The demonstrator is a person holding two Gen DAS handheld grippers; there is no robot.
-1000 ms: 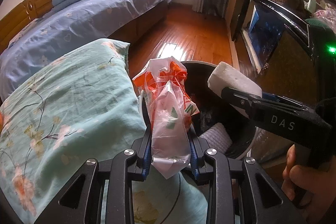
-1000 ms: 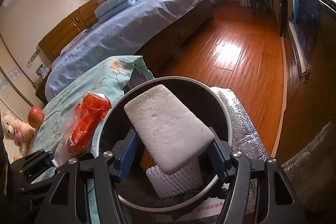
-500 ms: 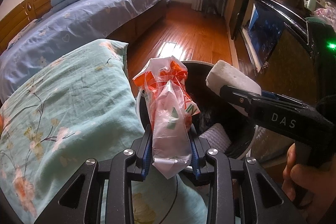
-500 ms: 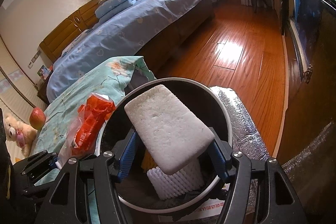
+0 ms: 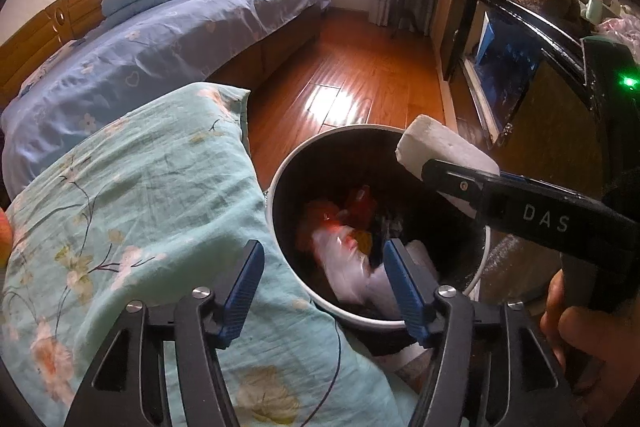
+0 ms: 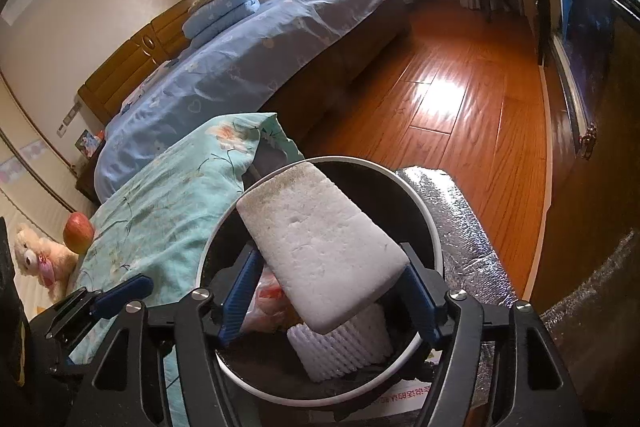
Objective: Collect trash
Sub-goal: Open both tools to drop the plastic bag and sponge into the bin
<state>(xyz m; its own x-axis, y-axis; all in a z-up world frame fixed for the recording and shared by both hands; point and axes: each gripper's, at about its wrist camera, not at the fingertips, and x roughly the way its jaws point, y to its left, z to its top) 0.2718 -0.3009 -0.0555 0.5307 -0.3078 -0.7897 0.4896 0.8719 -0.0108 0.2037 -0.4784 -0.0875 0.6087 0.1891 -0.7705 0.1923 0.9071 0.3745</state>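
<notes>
two pairs of tongs hang over the round trash bin (image 5: pixel 280 187) beside the bed with the teal floral quilt (image 5: pixel 132 195). the left tongs (image 5: pixel 322 279) have just been opening and now stand wide with nothing between the blue pads; the orange-and-clear plastic bag (image 5: pixel 344 259) lies blurred inside the bin below them, seemingly still falling or settling. the right tongs (image 6: pixel 328 287) are clamped across the white foam block (image 6: pixel 320 247), which sits tilted above the bin mouth, over the white ribbed foam sleeve (image 6: pixel 340 347) already inside.

the step in hand looks like dropping the block. most of it already lies inside the white rim in the right wrist view, but its far end reaches toward the rim's back edge, so i would tip that end down into the opening before letting go. open the pads fully in one go, so the light foam does not cling to one side and flip out onto the quilt or the silver foil mat (image 6: pixel 460 227). keep the left tongs clear of the drop path.
</notes>
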